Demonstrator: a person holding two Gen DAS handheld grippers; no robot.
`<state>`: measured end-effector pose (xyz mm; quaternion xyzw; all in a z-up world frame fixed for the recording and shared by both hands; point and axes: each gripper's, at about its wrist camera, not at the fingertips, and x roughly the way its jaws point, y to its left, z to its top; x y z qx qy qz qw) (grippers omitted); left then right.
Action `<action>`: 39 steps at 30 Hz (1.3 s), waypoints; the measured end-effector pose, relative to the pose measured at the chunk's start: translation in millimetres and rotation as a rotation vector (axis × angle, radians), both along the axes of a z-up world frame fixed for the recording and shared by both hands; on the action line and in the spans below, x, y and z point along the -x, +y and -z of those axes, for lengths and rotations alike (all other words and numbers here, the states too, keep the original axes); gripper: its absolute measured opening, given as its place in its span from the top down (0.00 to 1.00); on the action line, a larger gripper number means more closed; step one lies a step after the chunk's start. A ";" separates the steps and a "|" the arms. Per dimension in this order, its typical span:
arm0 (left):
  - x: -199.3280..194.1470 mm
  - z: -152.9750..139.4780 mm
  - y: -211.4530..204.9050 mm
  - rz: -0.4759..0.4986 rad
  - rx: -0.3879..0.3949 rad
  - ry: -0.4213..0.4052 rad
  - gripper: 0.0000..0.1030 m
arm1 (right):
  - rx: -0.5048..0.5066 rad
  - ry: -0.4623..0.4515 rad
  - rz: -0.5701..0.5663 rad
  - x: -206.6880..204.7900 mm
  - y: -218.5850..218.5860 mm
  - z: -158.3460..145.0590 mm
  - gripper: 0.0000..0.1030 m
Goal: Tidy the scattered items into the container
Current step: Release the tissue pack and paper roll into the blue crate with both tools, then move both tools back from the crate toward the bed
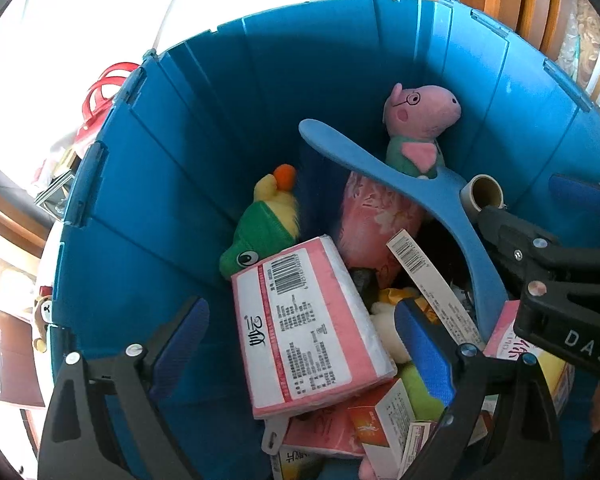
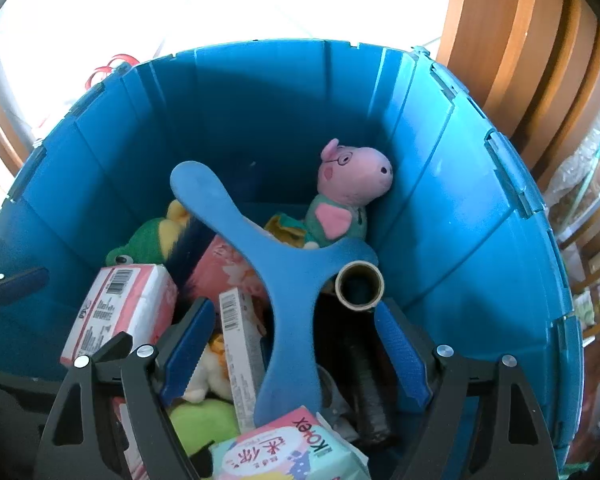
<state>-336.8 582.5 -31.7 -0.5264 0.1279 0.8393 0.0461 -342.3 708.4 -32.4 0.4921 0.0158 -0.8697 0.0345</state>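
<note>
both grippers [image 1: 300, 344] [image 2: 296, 344], jaws apart

I see everything piled in the bin [image 2: 460, 208]: the pig plush [image 2: 350, 188] leans on its far wall, behind the boomerang [image 2: 276, 280]. The tape roll [image 2: 359, 285] sits just right of the boomerang; the frog plush [image 2: 148, 240] and tissue pack [image 2: 116, 312] lie left.

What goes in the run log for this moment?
left gripper: open, empty | right gripper: open, empty | both over blue bin | boomerang inside

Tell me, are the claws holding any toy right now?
No. The left gripper and the right gripper are both open over the blue bin, gripping nothing.
</note>
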 end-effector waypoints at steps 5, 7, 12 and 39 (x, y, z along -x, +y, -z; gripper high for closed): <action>-5.3 -6.5 0.2 -0.002 0.009 0.010 0.08 | -0.004 0.027 0.003 -4.9 2.1 -8.6 0.20; -12.2 -16.1 -0.3 0.009 0.004 0.017 0.08 | -0.007 0.055 -0.003 -11.0 2.0 -17.2 0.20; -42.9 -54.7 -13.9 0.041 -0.026 0.047 0.08 | 0.039 0.103 -0.044 -36.7 -3.2 -46.6 0.19; -233.1 -131.6 -279.3 -0.052 -0.168 0.342 0.08 | 0.160 0.383 -0.253 -227.6 -224.0 -125.7 0.12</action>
